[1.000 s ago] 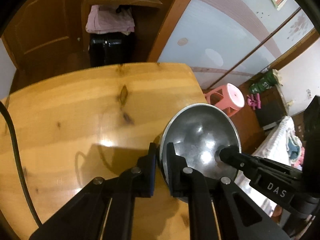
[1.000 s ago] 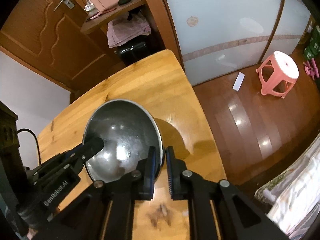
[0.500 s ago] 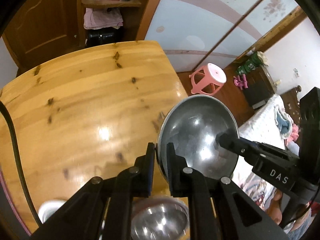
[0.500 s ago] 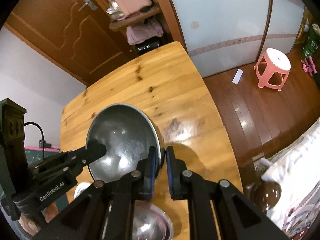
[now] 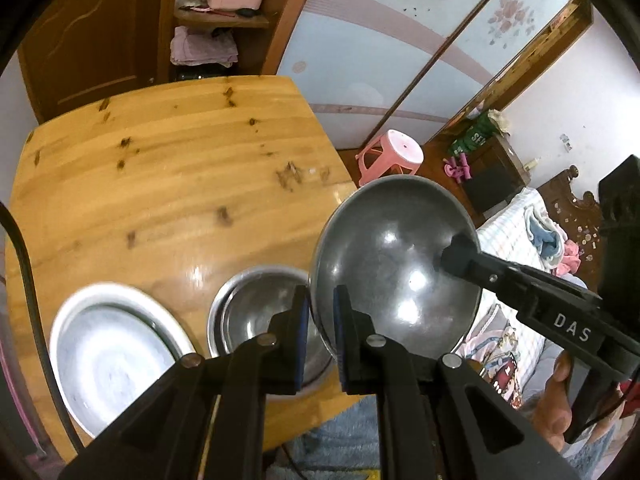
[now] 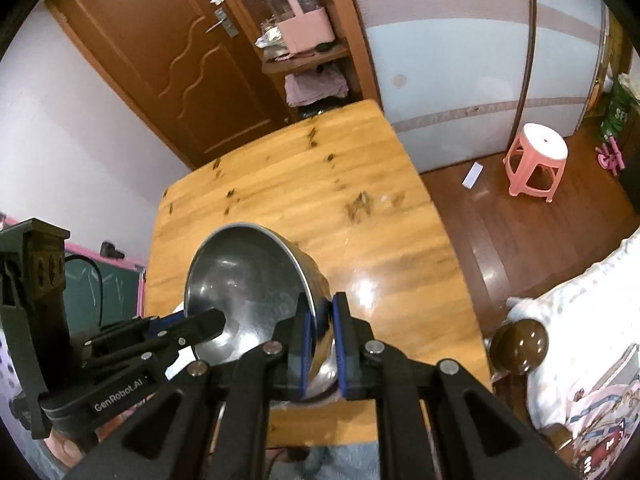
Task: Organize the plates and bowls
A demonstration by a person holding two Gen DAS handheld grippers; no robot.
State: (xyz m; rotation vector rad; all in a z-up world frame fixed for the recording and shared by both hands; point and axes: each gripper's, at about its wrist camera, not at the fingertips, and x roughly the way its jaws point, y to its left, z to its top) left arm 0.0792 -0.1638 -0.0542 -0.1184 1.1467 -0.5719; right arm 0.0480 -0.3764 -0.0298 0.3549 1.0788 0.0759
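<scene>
Both grippers hold one steel bowl (image 5: 394, 264) by its rim, in the air above the table's near edge. My left gripper (image 5: 320, 320) is shut on its left rim. My right gripper (image 6: 322, 332) is shut on its right rim; the bowl (image 6: 248, 280) tilts left in the right wrist view. The right gripper's finger (image 5: 480, 268) reaches in from the right. Below it a second steel bowl (image 5: 252, 308) sits on the wooden table (image 5: 160, 184). A wide white-rimmed metal plate (image 5: 108, 352) lies to its left.
The table's far half (image 6: 304, 200) is bare wood. A pink stool (image 6: 536, 160) stands on the floor to the right. A bed (image 6: 580, 340) lies at the near right. A door and a shelf (image 6: 304, 56) stand behind the table.
Both grippers have pulled the held bowl back toward the table's near edge. The second bowl and the plate have come fully into view beneath it.
</scene>
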